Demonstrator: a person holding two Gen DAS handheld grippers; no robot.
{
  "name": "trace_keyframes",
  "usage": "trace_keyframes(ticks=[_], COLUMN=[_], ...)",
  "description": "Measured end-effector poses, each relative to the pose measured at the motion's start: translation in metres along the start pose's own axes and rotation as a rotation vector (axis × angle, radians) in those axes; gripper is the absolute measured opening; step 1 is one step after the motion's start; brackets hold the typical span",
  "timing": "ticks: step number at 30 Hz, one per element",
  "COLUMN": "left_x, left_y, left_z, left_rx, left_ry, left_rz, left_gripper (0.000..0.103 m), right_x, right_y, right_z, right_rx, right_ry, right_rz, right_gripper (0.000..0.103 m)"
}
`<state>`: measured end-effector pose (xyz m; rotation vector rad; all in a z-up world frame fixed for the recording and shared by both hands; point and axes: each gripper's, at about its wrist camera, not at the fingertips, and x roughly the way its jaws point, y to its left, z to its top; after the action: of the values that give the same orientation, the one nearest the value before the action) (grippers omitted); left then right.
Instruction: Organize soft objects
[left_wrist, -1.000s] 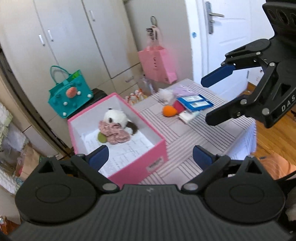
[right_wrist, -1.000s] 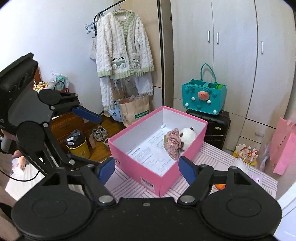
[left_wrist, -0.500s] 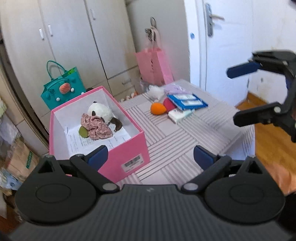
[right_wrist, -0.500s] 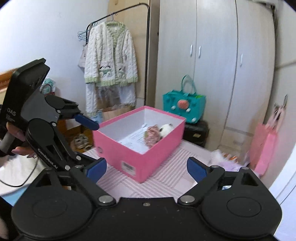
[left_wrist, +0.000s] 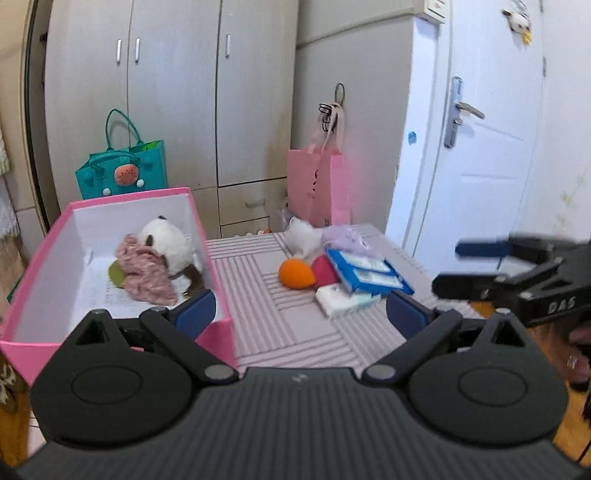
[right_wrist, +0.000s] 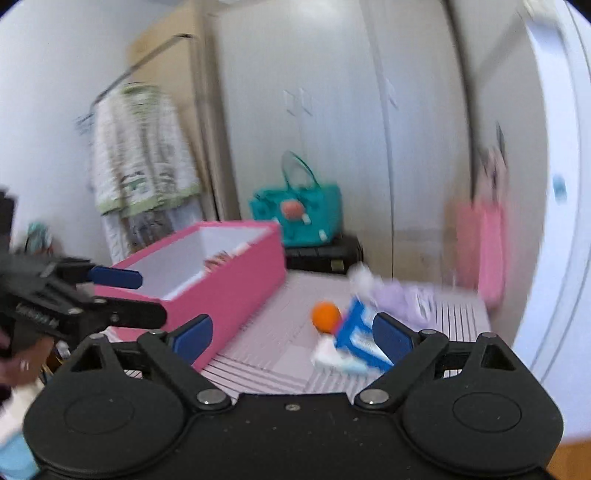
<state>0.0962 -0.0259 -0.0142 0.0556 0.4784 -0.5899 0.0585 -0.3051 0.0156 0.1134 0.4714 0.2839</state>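
Observation:
A pink box (left_wrist: 218, 295) stands on the left of the striped table (left_wrist: 280, 332). It holds a panda plush (left_wrist: 166, 243) and a crumpled pink cloth (left_wrist: 144, 273). To its right lie an orange sponge (left_wrist: 295, 273), a red sponge (left_wrist: 323, 269), blue packs (left_wrist: 369, 273), a white tissue pack (left_wrist: 343, 301), a white plush (left_wrist: 303, 236) and a lilac cloth (left_wrist: 343, 236). My left gripper (left_wrist: 300, 312) is open and empty, in front of the box's near corner. My right gripper (right_wrist: 291, 334), also open and empty, faces the blue packs (right_wrist: 354, 332) and orange sponge (right_wrist: 325, 314); it appears too (left_wrist: 458, 267) at the table's right edge.
A teal bag (left_wrist: 122, 173) sits on a black case (right_wrist: 325, 251) behind the box. A pink paper bag (left_wrist: 317, 188) hangs at the wardrobe, and a white door (left_wrist: 491, 147) is on the right. A cardigan (right_wrist: 140, 147) hangs on a rack at the left.
Both grippers have sunk toward the table and levelled out. The right one's jaws stand wider than a second ago, and it has swung from the box toward the pile of loose items.

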Motion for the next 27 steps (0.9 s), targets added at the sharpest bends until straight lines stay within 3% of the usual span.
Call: trace_keyframes(ticks=[4, 8, 13, 17, 21, 24, 27], left_x=[0.027, 0.058, 0.099, 0.125, 0.153, 0.178, 0.189], left_y=[-0.015, -0.023, -0.034, -0.038, -0.042, -0.041, -0.042], left_z=[0.005, 0.011, 0.01, 0.01, 0.01, 0.006, 0.0], left_rx=[-0.023, -0.07, -0.09, -0.135, -0.181, -0.217, -0.211], left_ry=[0.0, 0.033, 0.069, 0.086, 0.106, 0.198, 0.198], left_rz=[-0.044, -0.075, -0.078, -0.143, -0.093, -0.104, -0.069], left_gripper=[0.097, 0.096, 0.084, 0.075, 0.062, 0.052, 0.045], right_x=[0.017, 0.038, 0.063, 0.078, 0.093, 0.1, 0.101], right_y=[-0.031, -0.06, -0.098, -0.123, -0.137, -0.143, -0.147], right_z=[-0.005, -0.013, -0.025, -0.035, -0.041, -0.044, -0.048], right_rx=[0.05, 0.144, 0.268, 0.383, 0.444, 0.48, 0.499], right_ry=[0.044, 0.081, 0.114, 0.113, 0.136, 0.144, 0.133], right_rz=[-0.063, -0.067, -0.055, -0.058, -0.053, -0.041, -0.041], right_gripper=[0.095, 0.095, 0.09, 0.08, 0.074, 0.069, 0.065])
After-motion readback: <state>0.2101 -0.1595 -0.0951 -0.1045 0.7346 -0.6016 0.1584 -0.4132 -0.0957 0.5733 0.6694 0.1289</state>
